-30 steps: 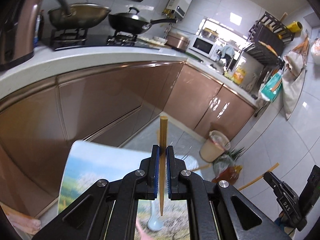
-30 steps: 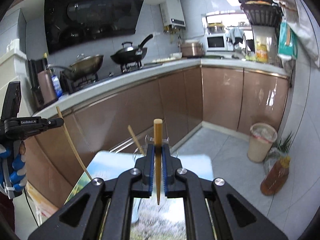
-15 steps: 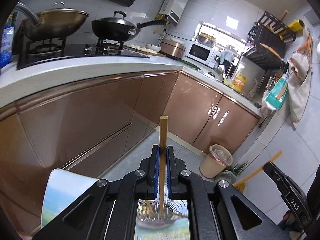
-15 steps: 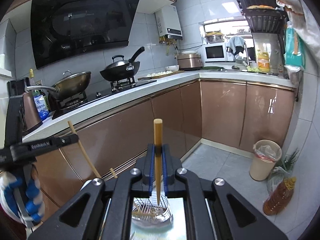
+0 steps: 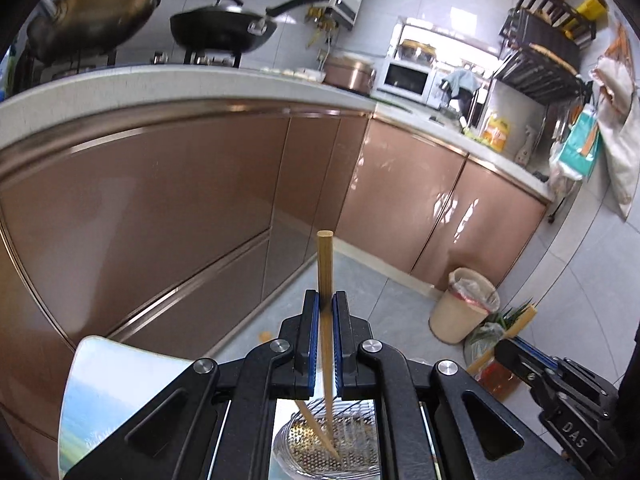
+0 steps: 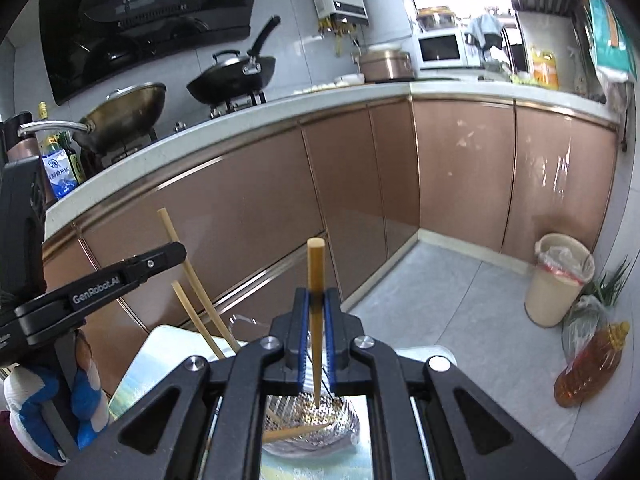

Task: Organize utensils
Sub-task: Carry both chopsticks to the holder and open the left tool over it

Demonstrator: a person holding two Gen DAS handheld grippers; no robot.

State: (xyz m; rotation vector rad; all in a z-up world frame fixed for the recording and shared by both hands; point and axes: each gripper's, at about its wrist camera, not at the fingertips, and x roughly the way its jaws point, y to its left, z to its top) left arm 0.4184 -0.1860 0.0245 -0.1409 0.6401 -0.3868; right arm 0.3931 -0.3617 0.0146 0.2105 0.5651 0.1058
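My left gripper (image 5: 327, 312) is shut on a wooden chopstick (image 5: 325, 272) held upright; its lower tip dips into a perforated metal holder (image 5: 320, 452) below, where another chopstick (image 5: 310, 420) leans. My right gripper (image 6: 316, 308) is shut on a second wooden chopstick (image 6: 315, 272), tip down over the same metal holder (image 6: 308, 416), which has a chopstick (image 6: 296, 432) lying in it. The left gripper (image 6: 120, 272) with its chopstick (image 6: 188, 276) shows at the left of the right wrist view. The right gripper (image 5: 552, 384) shows at the lower right of the left wrist view.
The holder stands on a small table with a landscape print (image 5: 104, 392). Behind are copper cabinet doors (image 5: 160, 200) under a white counter (image 6: 240, 120) with woks. A bin (image 6: 560, 280) and an oil bottle (image 6: 592, 364) stand on the tiled floor.
Both grippers have moved over the metal holder and lowered; the chopstick tips now reach into it. The table has slid down out of view.
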